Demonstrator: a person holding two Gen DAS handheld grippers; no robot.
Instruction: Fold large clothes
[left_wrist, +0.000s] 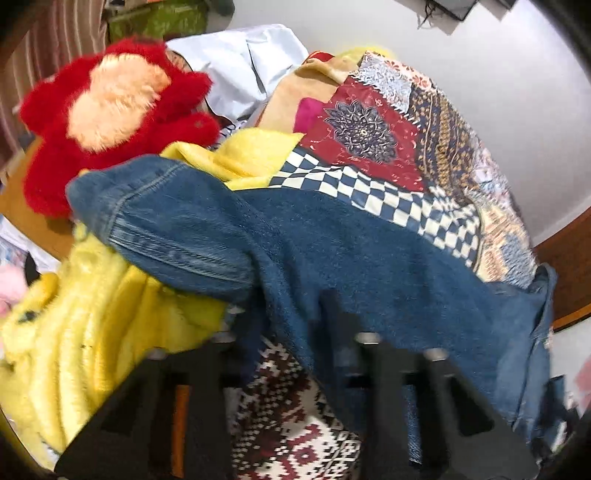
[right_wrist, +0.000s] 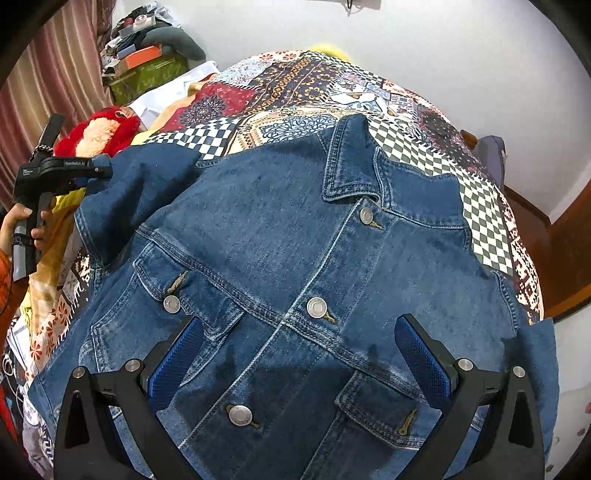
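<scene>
Patchwork bedspread (right_wrist: 295, 96) covers the bed under a white wall (right_wrist: 461, 48). Denim jacket (right_wrist: 295, 266) lies front-up and buttoned across the bedspread, collar at the far side. Right gripper (right_wrist: 295, 365) hovers over the jacket's chest, jaws wide apart, holding nothing. Left gripper (right_wrist: 98, 166) sits at far left, clamped on the jacket's sleeve (left_wrist: 166, 229). Red plush toy (left_wrist: 110, 114) and yellow blanket (left_wrist: 92, 314) sit left of the jacket.
</scene>
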